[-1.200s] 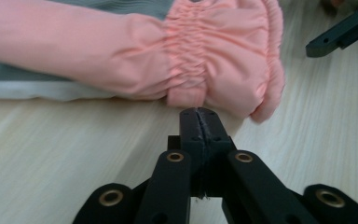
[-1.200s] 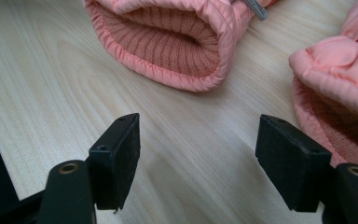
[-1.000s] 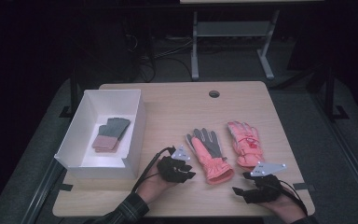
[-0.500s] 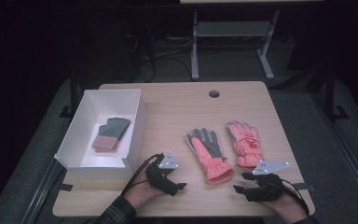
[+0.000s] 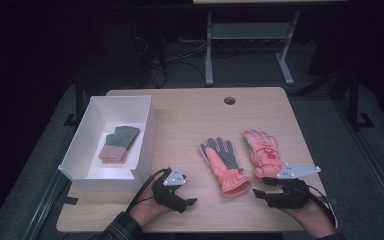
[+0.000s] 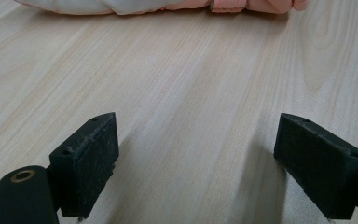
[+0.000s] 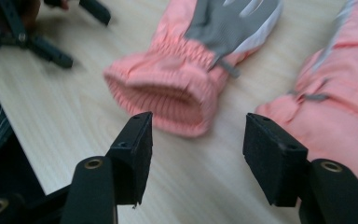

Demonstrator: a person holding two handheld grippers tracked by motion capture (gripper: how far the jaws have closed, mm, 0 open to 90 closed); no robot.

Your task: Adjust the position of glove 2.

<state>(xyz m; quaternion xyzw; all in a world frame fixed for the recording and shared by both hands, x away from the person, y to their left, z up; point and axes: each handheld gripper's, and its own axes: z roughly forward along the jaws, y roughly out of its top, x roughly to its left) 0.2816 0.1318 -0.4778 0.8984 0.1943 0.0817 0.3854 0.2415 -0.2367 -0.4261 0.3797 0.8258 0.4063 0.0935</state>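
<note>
Two pink gloves lie on the wooden table point(image 5: 190, 115). One is palm up with a grey palm point(image 5: 224, 162), its ribbed cuff point(image 7: 168, 95) facing the front edge. The other pink glove point(image 5: 262, 150) lies to its right. My left gripper point(image 5: 187, 204) rests low near the front edge, left of the grey-palmed glove. Its jaws have just been opening and stand wide, with bare wood between them point(image 6: 196, 163). My right gripper point(image 5: 260, 186) hovers just in front of both cuffs. Its jaws have just been closing with nothing between them point(image 7: 196, 154).
A white box point(image 5: 147, 135) stands at the table's left and holds a folded grey and pink pair of gloves point(image 5: 119, 144). A round cable hole point(image 5: 229, 100) sits near the far edge. Dark floor and a metal frame lie beyond the table.
My left gripper has drawn back from the grey-palmed glove's cuff, to the left and toward the front edge. The right gripper has lifted a little; both gloves lie as before.
</note>
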